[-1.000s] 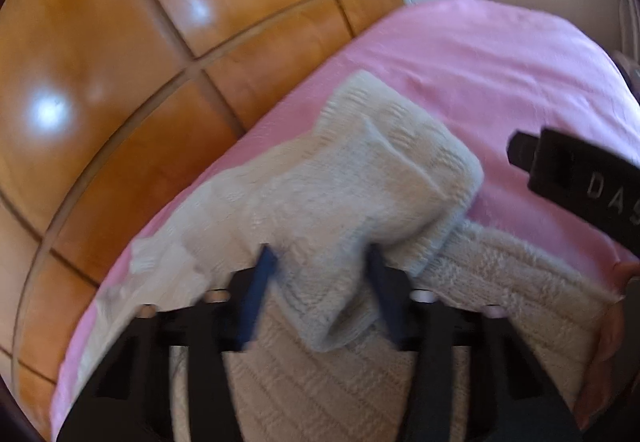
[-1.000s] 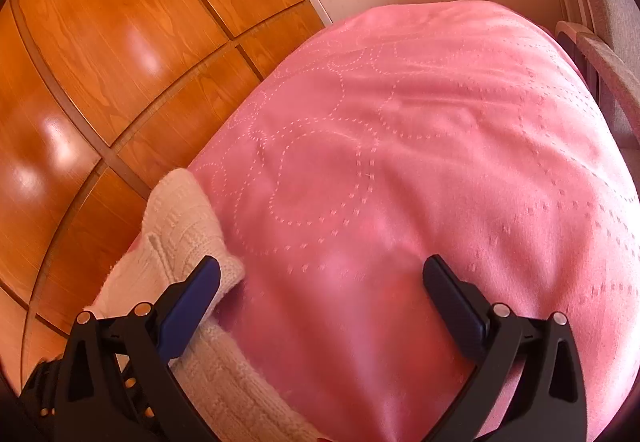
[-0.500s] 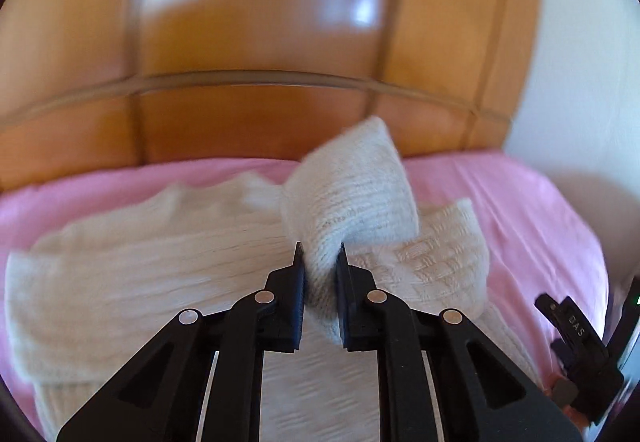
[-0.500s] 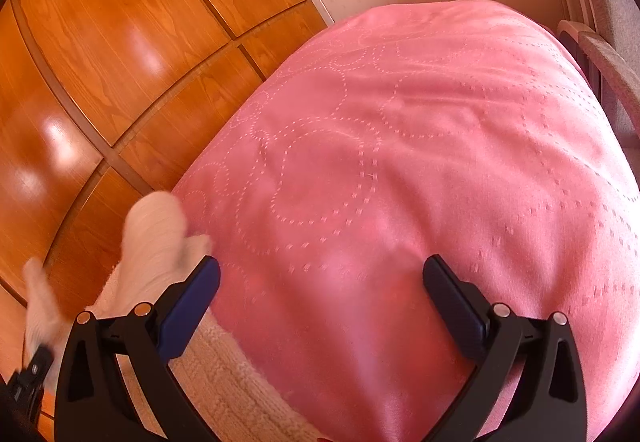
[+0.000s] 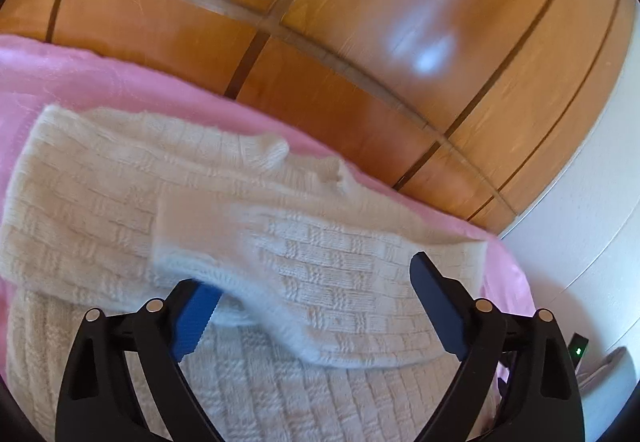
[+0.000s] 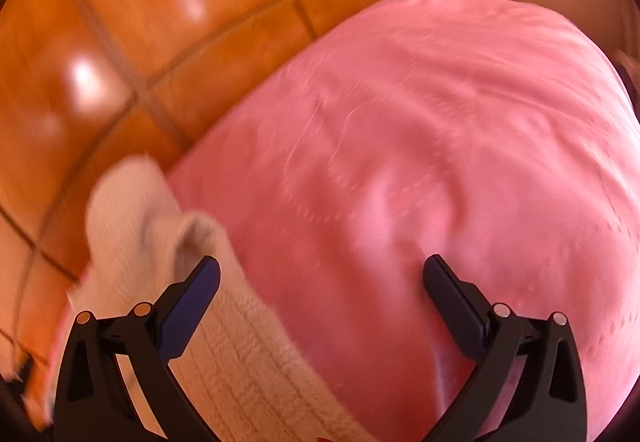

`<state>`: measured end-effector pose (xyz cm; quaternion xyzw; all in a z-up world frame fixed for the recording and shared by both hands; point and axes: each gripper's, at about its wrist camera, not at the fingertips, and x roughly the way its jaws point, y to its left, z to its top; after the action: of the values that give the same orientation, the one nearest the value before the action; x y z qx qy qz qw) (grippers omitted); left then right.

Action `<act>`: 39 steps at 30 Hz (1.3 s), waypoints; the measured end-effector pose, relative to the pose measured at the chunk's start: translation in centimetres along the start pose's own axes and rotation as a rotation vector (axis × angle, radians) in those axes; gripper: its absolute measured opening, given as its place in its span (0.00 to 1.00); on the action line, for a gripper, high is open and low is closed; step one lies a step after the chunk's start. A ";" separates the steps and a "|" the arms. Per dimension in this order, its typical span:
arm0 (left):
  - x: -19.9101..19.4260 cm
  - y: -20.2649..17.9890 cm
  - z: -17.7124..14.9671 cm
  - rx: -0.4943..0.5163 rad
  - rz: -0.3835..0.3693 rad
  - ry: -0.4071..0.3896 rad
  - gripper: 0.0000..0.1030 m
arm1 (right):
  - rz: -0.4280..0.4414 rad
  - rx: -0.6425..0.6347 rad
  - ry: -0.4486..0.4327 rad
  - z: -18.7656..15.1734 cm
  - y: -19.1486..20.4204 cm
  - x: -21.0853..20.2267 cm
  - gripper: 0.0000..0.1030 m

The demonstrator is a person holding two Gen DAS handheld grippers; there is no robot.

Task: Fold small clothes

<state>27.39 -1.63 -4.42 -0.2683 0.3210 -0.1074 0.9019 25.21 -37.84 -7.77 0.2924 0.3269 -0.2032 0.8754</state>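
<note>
A cream knitted sweater (image 5: 120, 202) lies on the pink bedcover (image 5: 80, 78). One sleeve (image 5: 320, 262) is folded across its body. My left gripper (image 5: 316, 282) hovers just above that sleeve; its jaws are opening, spread wide, and the sleeve lies loose between them with no pad pressing on it. In the right wrist view, my right gripper (image 6: 320, 278) stands open over bare pink cover (image 6: 440, 162), with the sweater's edge (image 6: 160, 242) beside its left finger (image 6: 192, 306). Nothing sits between the right pads.
A glossy wooden panelled wall (image 5: 360, 42) rises behind the bed. A white wall (image 5: 592, 222) stands at the right. A dark device with a green light (image 5: 578, 352) shows at the lower right of the left wrist view.
My left gripper carried the pinched sleeve across the sweater's body, rolled, then spread its jaws and let the sleeve drop flat. The right gripper shifted slightly; its view is now blurred.
</note>
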 end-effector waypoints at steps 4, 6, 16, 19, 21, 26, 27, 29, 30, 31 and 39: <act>0.8 2.4 0.7 -0.067 0.084 0.014 0.67 | -0.009 -0.230 0.099 0.9 3.7 1.5 0.98; 0.7 3.9 0.5 -0.059 0.096 0.017 0.47 | -0.018 -0.341 0.135 1.3 5.5 2.6 0.98; -0.1 6.7 -1.2 -0.111 -0.013 0.014 0.39 | -0.012 -0.518 0.080 2.7 10.0 6.2 0.98; -0.2 7.0 -1.2 -0.123 -0.032 0.012 0.41 | -0.224 -0.357 -0.110 3.5 7.8 3.6 0.98; -0.3 7.0 -1.2 -0.122 -0.041 0.013 0.44 | -0.369 -0.129 -0.161 4.1 3.6 2.2 0.98; -0.2 6.2 -1.2 -0.091 -0.056 0.015 0.57 | -0.158 -0.023 0.007 4.1 -0.9 3.1 0.98; -0.2 6.2 -1.1 -0.093 -0.057 0.010 0.57 | -0.117 -0.068 -0.001 4.0 -0.4 2.7 0.98; -0.6 6.3 -1.2 -0.101 -0.043 -0.012 0.55 | -0.048 -0.205 0.039 3.8 1.6 3.2 0.98; -0.6 6.3 -1.2 -0.103 -0.032 -0.019 0.52 | -0.043 -0.281 0.086 3.6 2.7 4.1 0.98; -0.8 6.5 -1.2 -0.112 -0.018 -0.027 0.46 | -0.040 -0.334 0.125 3.4 3.8 5.1 0.98; -0.1 6.8 -1.3 -0.117 -0.001 -0.009 0.42 | -0.016 -0.683 0.088 2.1 10.8 7.2 0.98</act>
<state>26.68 3.57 -8.99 -0.3212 0.3228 -0.0876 0.8860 37.09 -32.33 -7.37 -0.0118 0.4158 -0.0761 0.9062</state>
